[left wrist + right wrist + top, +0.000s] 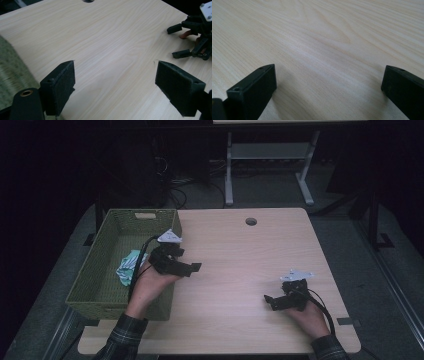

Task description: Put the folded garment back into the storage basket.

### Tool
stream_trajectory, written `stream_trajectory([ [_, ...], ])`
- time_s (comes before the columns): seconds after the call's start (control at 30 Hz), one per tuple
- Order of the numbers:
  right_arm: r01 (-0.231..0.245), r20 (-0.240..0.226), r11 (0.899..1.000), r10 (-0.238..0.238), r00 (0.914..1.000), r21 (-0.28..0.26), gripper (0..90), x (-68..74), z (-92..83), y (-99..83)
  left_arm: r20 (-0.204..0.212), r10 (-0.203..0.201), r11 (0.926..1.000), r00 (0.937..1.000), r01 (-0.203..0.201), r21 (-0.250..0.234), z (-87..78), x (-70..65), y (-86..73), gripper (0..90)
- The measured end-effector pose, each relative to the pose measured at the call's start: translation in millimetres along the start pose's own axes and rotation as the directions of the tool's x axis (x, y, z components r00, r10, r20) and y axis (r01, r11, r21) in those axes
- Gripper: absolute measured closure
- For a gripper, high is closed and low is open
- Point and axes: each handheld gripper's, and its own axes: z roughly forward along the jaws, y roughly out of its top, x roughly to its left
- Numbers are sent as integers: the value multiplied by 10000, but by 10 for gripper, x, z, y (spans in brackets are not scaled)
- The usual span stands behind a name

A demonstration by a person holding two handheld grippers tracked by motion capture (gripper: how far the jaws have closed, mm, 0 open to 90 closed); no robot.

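Left tool (192, 266) jaws wide apart, empty, by the green basket (115, 227) at bench (250, 250) left edge; crumpled cloth (129, 266) inside basket. Right tool (270, 301) jaws spread, empty, near bench front-right corner.

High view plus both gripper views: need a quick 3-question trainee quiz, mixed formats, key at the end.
1. True or false: the left gripper holds the cloth.
2. Where does the cloth lie? A) on the table B) in the green basket C) on the floor
3. Fill in: the jaws of the right gripper stand ____.

Key: 1. false, its jaws are apart with bare table between them. 2. B. 3. open.
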Motion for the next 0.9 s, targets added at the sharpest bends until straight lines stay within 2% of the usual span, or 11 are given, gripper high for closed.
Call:
stream_trajectory([
  [0.2, 1, 14, 10000, -1, 10000, 5, 0, 1, -1, 0, 236, 307, 9995, 9993, -304, -117, 142, -158, 4, 155],
  [0.57, -8, 13, 10000, 8, 10000, -9, 0, 1, 1, 0, 266, 674, 9959, 9974, -656, -626, 329, -353, -40, 154],
  [0.9, -4, 14, 10000, 4, 10000, -11, 0, 1, 1, -1, 436, 798, 9963, 9959, -784, -339, 579, -470, -131, 154],
])
